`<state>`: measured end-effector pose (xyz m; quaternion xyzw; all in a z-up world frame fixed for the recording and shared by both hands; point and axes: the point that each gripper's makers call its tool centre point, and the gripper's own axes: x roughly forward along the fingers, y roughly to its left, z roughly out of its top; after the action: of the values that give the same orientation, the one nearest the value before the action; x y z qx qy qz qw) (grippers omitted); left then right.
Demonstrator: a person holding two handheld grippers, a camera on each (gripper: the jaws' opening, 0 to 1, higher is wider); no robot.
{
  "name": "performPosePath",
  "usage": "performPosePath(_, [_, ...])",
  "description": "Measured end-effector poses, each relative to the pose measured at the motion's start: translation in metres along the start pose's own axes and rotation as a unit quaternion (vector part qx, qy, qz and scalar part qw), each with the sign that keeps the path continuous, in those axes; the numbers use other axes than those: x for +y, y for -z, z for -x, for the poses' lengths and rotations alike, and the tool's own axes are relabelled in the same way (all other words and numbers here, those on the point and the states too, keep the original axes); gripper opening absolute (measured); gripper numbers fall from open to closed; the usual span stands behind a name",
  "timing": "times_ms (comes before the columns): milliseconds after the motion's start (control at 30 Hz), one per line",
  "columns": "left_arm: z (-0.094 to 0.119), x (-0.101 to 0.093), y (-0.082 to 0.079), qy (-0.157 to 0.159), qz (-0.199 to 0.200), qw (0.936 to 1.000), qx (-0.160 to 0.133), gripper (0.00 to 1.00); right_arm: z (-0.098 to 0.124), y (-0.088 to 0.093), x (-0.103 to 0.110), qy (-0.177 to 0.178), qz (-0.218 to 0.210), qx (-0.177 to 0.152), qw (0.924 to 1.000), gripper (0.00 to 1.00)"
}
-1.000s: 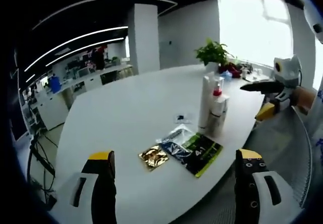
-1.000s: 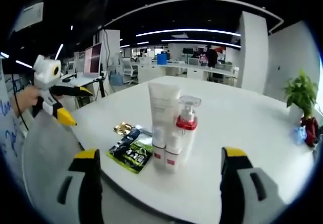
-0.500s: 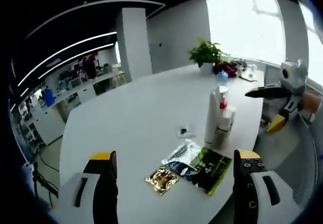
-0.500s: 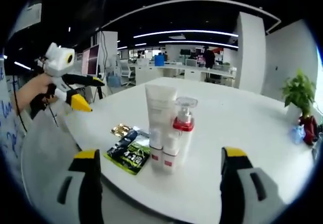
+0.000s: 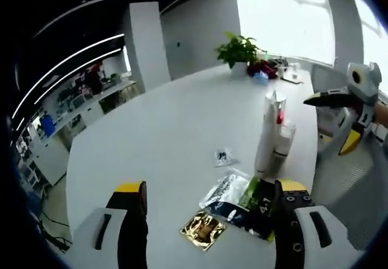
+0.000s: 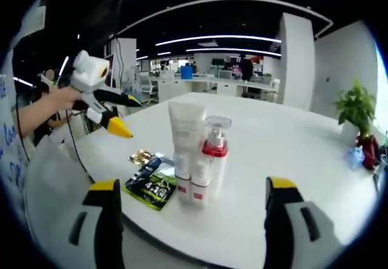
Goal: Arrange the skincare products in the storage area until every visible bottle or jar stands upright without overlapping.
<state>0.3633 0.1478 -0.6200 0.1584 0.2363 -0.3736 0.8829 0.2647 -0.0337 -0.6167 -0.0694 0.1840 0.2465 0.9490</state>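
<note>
Two grippers hang over a broad white worktop [image 6: 291, 142], each with its jaws spread wide and nothing between them. In the right gripper view, going left to right, the left gripper [image 6: 124, 114], white-bodied with yellow-tipped jaws, is held in a person's hand [image 6: 60, 99] above the worktop's near-left edge; its jaws stand apart. Next lies a small gold sachet [image 6: 140, 156], then a dark packet with green print [image 6: 151, 181], flat near the worktop's edge and just beside the bottles. The skincare products stand upright in a tight cluster: a tall white tube [image 6: 185, 126] set on its cap, a pump bottle [image 6: 214, 160] with a clear cap over a red collar, and two short white bottles [image 6: 191, 187] with red bands in front of them, all touching or nearly so. Far right, a potted plant [image 6: 354, 108] stands well apart. The right gripper [image 6: 193, 217] points at the cluster. In the left gripper view, the left gripper [image 5: 209, 220] looks down on the gold sachet [image 5: 203, 229], the dark packet [image 5: 242, 202], a small printed sachet [image 5: 224, 157] lying apart, the white tube [image 5: 267, 132] and pump bottle [image 5: 281, 145] beyond, and the right gripper [image 5: 345, 120] at the far right, jaws apart.
</note>
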Motion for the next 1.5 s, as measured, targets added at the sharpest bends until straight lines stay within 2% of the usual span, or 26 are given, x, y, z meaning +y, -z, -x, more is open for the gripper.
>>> performPosePath(300, [-0.03, 0.004, -0.007, 0.026, -0.021, 0.9994, 0.009, 0.79, 0.0, 0.0, -0.001, 0.0, -0.006, 0.0, 1.0, 0.99])
performPosePath(333, [-0.033, 0.002, -0.006, 0.037, -0.034, 0.9986, 0.015, 0.77, 0.0, 0.0, -0.001, 0.002, -0.007, 0.0, 1.0, 0.99])
performPosePath(533, [-0.049, 0.002, -0.006, 0.054, -0.064, 0.9959, 0.036, 0.75, -0.001, 0.001, 0.001, -0.003, -0.003, 0.001, 1.0, 0.99])
performPosePath(633, [-0.058, -0.002, -0.007, 0.077, -0.101, 0.9909, 0.044, 0.73, -0.001, 0.0, 0.001, -0.001, -0.004, 0.0, 1.0, 0.99])
performPosePath(933, [-0.087, -0.011, -0.016, 0.121, -0.145, 0.9803, 0.057, 0.68, -0.001, 0.0, -0.003, 0.013, -0.006, 0.002, 0.9999, 0.99])
performPosePath(1033, [-0.098, -0.015, -0.015, 0.138, -0.18, 0.9717, 0.068, 0.67, 0.0, -0.001, -0.003, 0.014, -0.01, -0.002, 0.9998, 0.99])
performPosePath(1133, [-0.105, -0.015, -0.014, 0.145, -0.188, 0.9689, 0.071, 0.67, 0.0, -0.002, -0.004, 0.015, -0.01, -0.006, 0.9998, 0.99])
performPosePath(1267, [-0.116, -0.017, -0.01, 0.162, -0.213, 0.9603, 0.079, 0.66, -0.001, -0.002, -0.002, 0.011, -0.012, -0.007, 0.9998, 0.99])
performPosePath(1433, [-0.127, -0.022, -0.006, 0.184, -0.223, 0.9535, 0.085, 0.66, 0.001, -0.006, -0.003, 0.013, -0.013, -0.021, 0.9996, 0.99])
performPosePath(1500, [-0.131, -0.025, -0.004, 0.198, -0.231, 0.9484, 0.088, 0.66, 0.001, -0.006, -0.004, 0.015, -0.017, -0.021, 0.9995, 0.99])
